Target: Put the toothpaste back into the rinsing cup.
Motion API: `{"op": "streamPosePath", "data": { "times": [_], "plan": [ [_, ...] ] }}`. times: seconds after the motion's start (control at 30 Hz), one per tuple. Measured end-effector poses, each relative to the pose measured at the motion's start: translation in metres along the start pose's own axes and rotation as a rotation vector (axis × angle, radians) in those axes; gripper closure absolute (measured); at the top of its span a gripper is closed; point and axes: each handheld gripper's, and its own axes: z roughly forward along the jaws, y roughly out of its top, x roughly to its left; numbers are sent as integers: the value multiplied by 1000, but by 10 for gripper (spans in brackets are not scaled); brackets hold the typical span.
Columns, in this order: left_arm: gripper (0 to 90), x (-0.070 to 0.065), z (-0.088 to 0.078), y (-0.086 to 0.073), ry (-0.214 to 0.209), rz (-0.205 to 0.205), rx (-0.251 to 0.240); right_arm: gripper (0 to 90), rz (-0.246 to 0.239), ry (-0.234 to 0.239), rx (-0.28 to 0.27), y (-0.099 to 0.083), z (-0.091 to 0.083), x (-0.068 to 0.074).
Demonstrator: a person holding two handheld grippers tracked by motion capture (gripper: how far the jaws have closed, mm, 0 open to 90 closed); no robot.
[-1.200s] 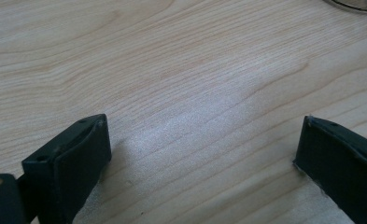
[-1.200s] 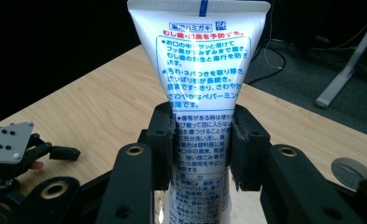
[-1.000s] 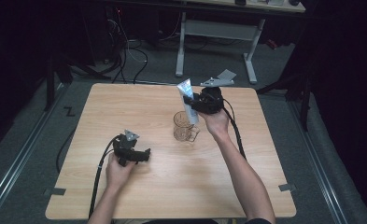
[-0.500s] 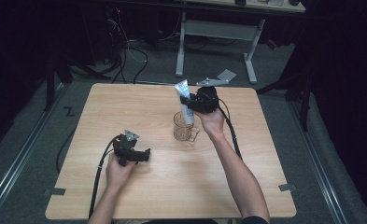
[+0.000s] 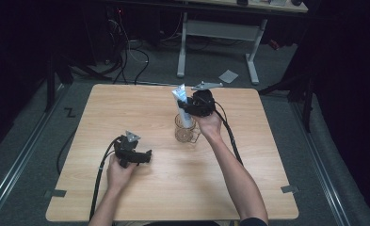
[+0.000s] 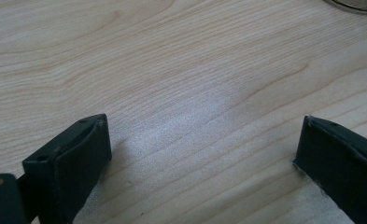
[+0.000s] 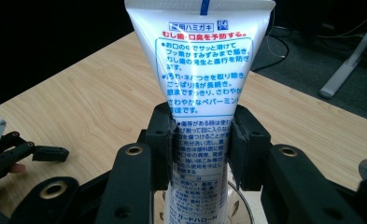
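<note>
Toothpaste tube (image 7: 201,93) pinched upright in right gripper (image 7: 201,149), lower end already down inside glass mug (image 5: 186,134) (seemingly most of the way there). Left to do: release. Left gripper (image 6: 202,154) spread wide over bare table (image 6: 172,70), holding nothing.

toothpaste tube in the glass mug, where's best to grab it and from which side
Grip the toothpaste tube mid-body across its flat faces, coming from above the glass mug. It stands upright, its lower end inside the mug, so only the upper part is free. The right gripper already clamps there.
</note>
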Motion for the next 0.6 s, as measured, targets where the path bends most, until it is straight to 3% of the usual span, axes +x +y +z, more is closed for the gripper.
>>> {"op": "streamPosePath", "data": {
  "times": [0.6],
  "plan": [
    [37, 0, 0, 0, 0, 1, 0, 648, -5, -4, 23, -12, 5, 0]
  ]
}}
